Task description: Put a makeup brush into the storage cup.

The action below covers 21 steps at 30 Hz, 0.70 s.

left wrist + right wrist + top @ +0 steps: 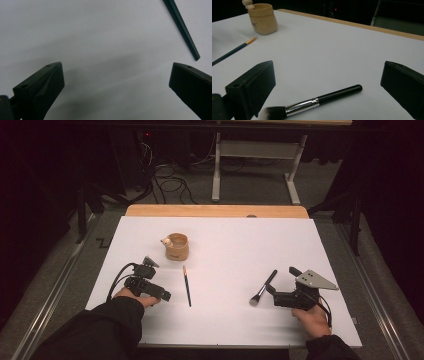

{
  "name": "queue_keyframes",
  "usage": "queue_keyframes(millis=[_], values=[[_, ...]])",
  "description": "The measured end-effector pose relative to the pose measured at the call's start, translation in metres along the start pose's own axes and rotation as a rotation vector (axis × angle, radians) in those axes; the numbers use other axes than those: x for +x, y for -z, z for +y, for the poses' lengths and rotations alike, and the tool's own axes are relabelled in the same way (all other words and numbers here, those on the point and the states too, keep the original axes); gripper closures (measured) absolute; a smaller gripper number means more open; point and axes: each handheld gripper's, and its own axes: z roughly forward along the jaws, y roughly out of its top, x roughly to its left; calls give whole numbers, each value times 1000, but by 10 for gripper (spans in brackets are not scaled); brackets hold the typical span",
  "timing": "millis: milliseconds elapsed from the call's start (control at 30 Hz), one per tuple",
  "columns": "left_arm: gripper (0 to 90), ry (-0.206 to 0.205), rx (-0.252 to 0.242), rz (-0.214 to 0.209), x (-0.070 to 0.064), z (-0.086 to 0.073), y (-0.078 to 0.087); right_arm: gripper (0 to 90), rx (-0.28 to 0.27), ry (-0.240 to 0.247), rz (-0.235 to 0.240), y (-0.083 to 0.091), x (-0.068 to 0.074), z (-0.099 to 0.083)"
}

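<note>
A tan ceramic cup (177, 246) with a small figure on its rim stands on the white table sheet (225, 245); it shows far left in the right gripper view (263, 18). A thin dark brush with a gold ferrule (186, 285) lies in front of the cup. My left gripper (164, 295) is open just left of that brush's lower end (182, 27), jaws wide over bare sheet. A black-handled makeup brush (263, 288) lies at centre right. My right gripper (270, 290) is open right beside it, the brush (317, 101) lying between the jaws.
The wooden table edge (215, 210) runs along the back of the sheet. Beyond it stand a white desk frame (255, 165) and cables (170, 182) on the floor. Metal rails (60, 280) flank the table.
</note>
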Motion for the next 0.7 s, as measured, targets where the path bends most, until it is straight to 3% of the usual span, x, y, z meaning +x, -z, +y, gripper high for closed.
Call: queue_keyframes(millis=[200,300,367,700], values=[[70,10,13,-11,-13,11,-1,5,-3,-3,10,1,-1,1],[149,23,29,-62,-22,19,-2,5,-11,-10,11,1,-2,1],[163,24,33,-65,-25,21,-3,5,-13,-14,12,0,-2,1],[187,-18,70,-16,-46,35,-7,5,-7,-14,16,0,-3,1]])
